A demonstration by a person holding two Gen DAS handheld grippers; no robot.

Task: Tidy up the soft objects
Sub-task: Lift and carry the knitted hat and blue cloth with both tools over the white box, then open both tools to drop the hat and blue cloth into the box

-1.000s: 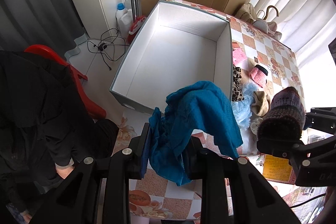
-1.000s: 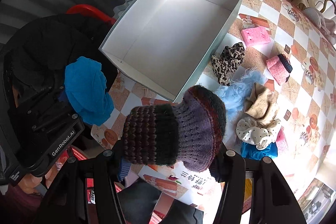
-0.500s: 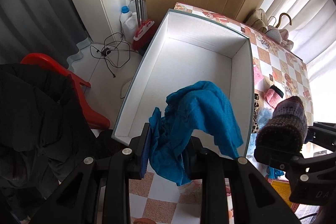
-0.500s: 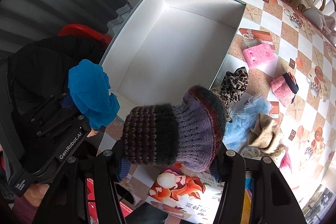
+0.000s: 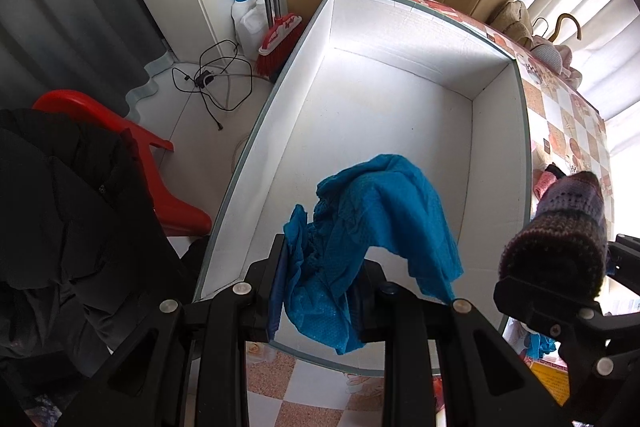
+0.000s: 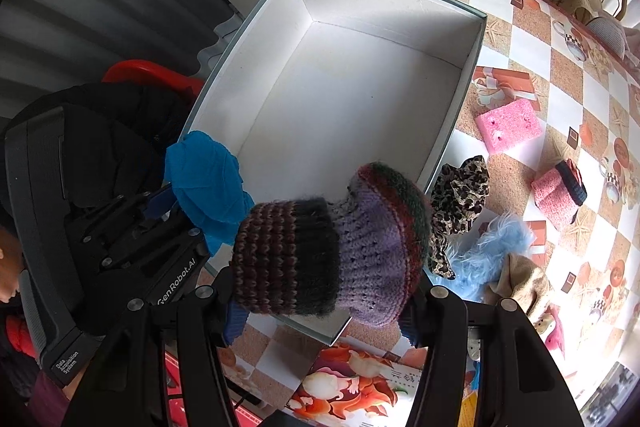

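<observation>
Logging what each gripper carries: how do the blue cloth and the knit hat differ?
The blue cloth is thin, plain and hangs limp from the left gripper; the knit hat is thick, striped purple, dark and red, and keeps a bulky shape in the right gripper. Both are clamped, held above the white box, which has nothing inside.

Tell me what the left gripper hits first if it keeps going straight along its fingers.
Probably the white floor of the open box. The left gripper, shut on the blue cloth, points down into it; nothing else shows between, though depth is unclear.
</observation>
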